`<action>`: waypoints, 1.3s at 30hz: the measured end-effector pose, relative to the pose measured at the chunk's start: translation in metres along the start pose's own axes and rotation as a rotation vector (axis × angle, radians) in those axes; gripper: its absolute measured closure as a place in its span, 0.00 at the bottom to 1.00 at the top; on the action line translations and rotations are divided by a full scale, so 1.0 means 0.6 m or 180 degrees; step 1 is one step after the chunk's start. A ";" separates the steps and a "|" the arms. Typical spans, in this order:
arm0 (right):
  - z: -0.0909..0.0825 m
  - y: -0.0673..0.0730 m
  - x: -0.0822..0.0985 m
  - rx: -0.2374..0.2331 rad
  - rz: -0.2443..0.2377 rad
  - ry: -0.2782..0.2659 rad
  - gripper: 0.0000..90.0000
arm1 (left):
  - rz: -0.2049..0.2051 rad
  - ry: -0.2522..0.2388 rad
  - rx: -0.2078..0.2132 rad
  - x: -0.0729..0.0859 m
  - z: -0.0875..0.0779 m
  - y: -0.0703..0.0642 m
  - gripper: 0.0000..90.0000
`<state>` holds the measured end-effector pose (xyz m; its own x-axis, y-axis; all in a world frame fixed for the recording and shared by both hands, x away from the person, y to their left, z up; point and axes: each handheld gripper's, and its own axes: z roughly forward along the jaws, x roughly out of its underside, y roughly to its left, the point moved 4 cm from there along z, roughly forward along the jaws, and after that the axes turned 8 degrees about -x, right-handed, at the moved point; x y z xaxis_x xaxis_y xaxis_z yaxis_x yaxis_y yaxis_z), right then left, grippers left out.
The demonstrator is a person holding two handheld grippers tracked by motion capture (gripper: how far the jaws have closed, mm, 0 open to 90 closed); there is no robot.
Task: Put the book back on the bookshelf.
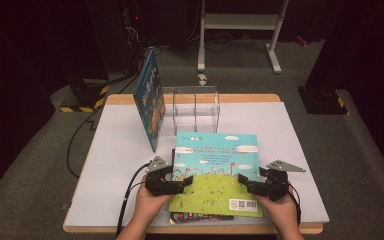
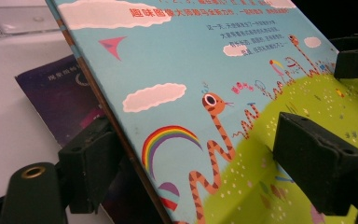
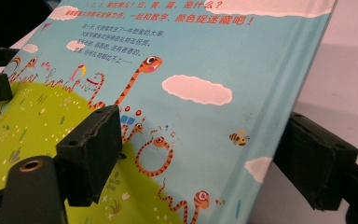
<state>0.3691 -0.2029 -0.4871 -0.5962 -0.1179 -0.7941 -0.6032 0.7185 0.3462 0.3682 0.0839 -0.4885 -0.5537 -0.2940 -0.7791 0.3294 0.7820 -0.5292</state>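
Note:
A picture book (image 1: 215, 170) with a blue sky and green hill cover lies near the table's front edge, on top of a dark book (image 1: 200, 216). My left gripper (image 1: 184, 181) stands at its left edge and my right gripper (image 1: 244, 182) at its right edge. In the left gripper view the picture book (image 2: 191, 70) slants between the jaws of the left gripper (image 2: 198, 140), one jaw under its edge and one over the cover. In the right gripper view the picture book (image 3: 191, 70) sits inside the right gripper (image 3: 203, 135), with a gap at the outer jaw.
A blue book (image 1: 150, 95) stands upright against a clear acrylic rack (image 1: 195, 107) at the back of the white table (image 1: 110, 165). The dark purple book (image 2: 56, 93) lies under the picture book's left side. A metal stand (image 1: 240, 22) is on the floor behind.

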 end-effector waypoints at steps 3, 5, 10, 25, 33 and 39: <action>-0.003 0.003 -0.003 0.0023 -0.0033 -0.0027 0.21 | 0.0003 -0.0046 -0.0004 -0.002 -0.004 -0.002 0.21; -0.004 0.004 -0.004 0.0023 -0.0050 -0.0046 0.21 | -0.0015 -0.0078 0.0002 -0.004 -0.006 -0.003 0.22; -0.009 0.008 -0.007 0.0036 -0.0074 -0.0084 0.23 | 0.0022 -0.0161 0.0013 -0.009 -0.013 -0.005 0.26; -0.032 0.022 -0.033 0.0181 -0.0264 -0.0328 0.30 | 0.0066 -0.0505 0.0048 -0.036 -0.030 -0.021 0.38; -0.040 0.027 -0.053 0.0252 -0.0352 -0.0476 0.35 | 0.0091 -0.0672 0.0038 -0.056 -0.034 -0.029 0.43; -0.044 0.027 -0.062 0.0281 -0.0362 -0.0542 0.38 | 0.0109 -0.0737 0.0023 -0.066 -0.033 -0.032 0.46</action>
<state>0.3672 -0.2049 -0.4388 -0.4243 -0.0896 -0.9011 -0.6084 0.7652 0.2104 0.3689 0.0911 -0.4407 -0.3520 -0.3863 -0.8526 0.3508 0.7900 -0.5028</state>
